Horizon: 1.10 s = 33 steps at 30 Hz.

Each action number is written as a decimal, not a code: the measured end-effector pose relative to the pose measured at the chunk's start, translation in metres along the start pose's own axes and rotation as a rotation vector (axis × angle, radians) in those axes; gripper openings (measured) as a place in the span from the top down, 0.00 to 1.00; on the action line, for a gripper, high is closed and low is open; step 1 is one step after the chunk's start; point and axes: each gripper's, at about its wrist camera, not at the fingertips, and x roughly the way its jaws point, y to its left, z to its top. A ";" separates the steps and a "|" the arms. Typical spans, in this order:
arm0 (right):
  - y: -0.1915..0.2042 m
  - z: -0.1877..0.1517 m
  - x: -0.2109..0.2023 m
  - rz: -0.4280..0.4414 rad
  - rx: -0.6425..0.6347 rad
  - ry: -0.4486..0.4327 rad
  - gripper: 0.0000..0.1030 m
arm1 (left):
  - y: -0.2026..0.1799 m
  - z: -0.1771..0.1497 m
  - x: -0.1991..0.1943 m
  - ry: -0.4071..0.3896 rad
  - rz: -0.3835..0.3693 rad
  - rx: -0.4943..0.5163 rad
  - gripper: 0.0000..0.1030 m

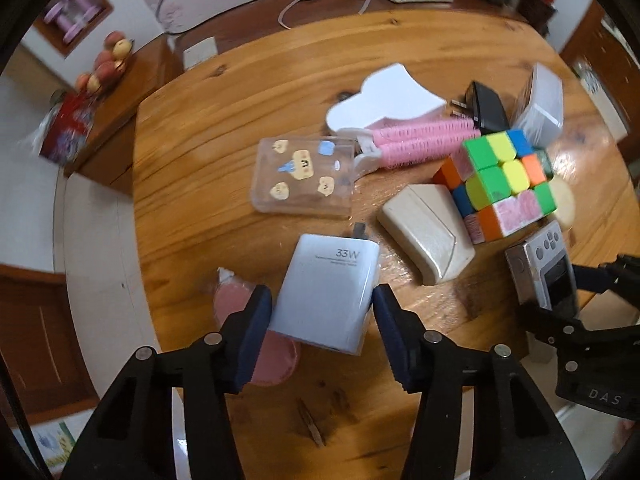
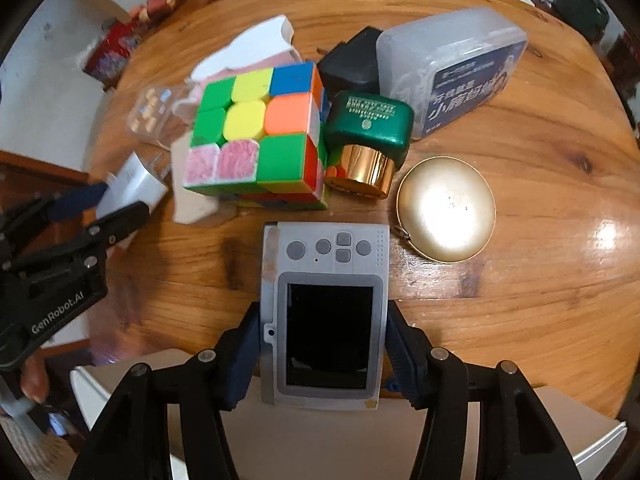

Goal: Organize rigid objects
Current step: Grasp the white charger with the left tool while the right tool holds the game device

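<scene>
Both tongs point steeply down at a round wooden worktop crowded with small hard objects, and each has one object between its blue pads. Left tongs straddle a white phone charger marked 33W; the pads sit against its two sides, so it looks clamped, though a thin gap on the right side cannot be ruled out. Right tongs bracket a small grey handheld game console, pads pressed to its long edges, screen facing up and buttons on the end away from the tongs.

Just beyond the right tongs lie a colourful puzzle cube, a green bottle with a gold cap and a round gold compact, with a frosted plastic tub further off. Beyond the left tongs are a beige case, a clear sticker-covered box and pink hair rollers; a pink disc lies under its left pad.

This looks like the grasping step: two items are being taken at once and neither looks lifted yet. Next would come a straight lift, firm enough that the smooth charger does not slip, then carrying each clear of its neighbours. Where they belong is not shown.
</scene>
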 end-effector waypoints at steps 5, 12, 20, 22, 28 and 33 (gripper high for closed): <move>-0.010 -0.003 -0.025 0.036 0.022 -0.069 0.44 | 0.003 -0.005 -0.013 -0.032 -0.038 -0.081 0.64; -0.023 -0.003 -0.047 0.057 0.039 -0.125 0.44 | 0.012 -0.004 -0.020 -0.030 -0.114 -0.204 1.00; -0.017 -0.007 -0.037 0.056 0.021 -0.110 0.44 | 0.003 -0.017 -0.004 0.069 -0.132 -0.223 0.50; -0.014 -0.007 -0.032 0.057 0.023 -0.106 0.44 | 0.004 -0.018 -0.002 0.078 -0.125 -0.246 0.36; -0.015 -0.007 -0.027 0.064 0.020 -0.095 0.44 | 0.001 -0.021 0.015 0.135 -0.124 -0.292 0.34; -0.017 -0.007 -0.025 0.063 0.025 -0.090 0.43 | -0.005 -0.018 0.021 0.157 -0.082 -0.303 0.33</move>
